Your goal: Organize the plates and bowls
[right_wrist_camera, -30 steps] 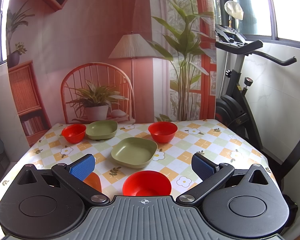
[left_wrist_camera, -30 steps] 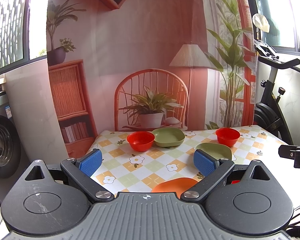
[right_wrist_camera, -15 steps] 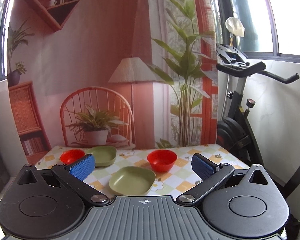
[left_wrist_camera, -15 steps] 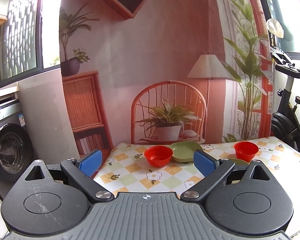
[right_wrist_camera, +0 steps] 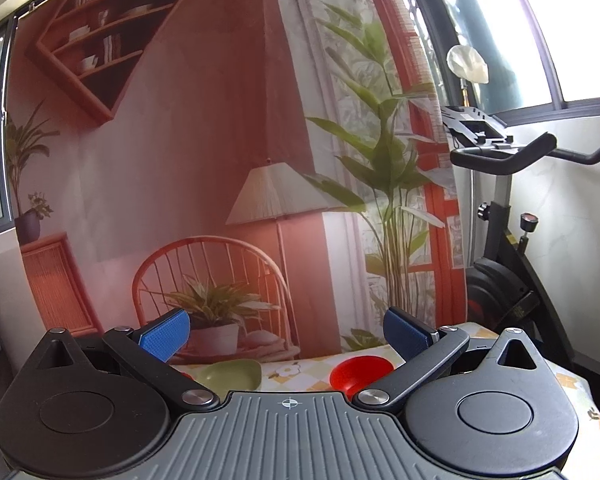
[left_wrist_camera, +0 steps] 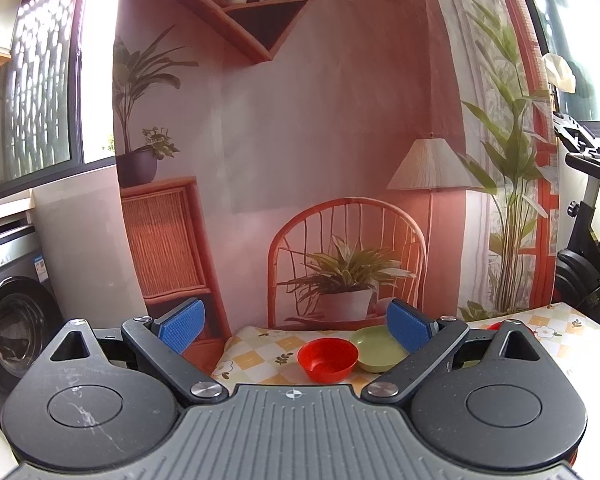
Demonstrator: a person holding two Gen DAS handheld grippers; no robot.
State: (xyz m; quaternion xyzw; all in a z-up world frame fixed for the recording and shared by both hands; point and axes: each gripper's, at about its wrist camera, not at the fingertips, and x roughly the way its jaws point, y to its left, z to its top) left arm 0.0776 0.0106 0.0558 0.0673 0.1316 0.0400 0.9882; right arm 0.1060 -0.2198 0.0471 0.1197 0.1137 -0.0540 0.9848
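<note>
Left tongs (left_wrist_camera: 296,326) gape wide (empty); right tongs (right_wrist_camera: 286,334) likewise.

An exercise bike (right_wrist_camera: 500,240) stands right of the washing machine (left_wrist_camera: 12,320).

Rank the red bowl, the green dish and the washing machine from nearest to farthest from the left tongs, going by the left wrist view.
1. Red bowl: on the checked table, just ahead between the open left tongs.
2. Green dish: right behind the bowl, toward the right finger.
3. Washing machine: far off to the left, beyond the table.
</note>
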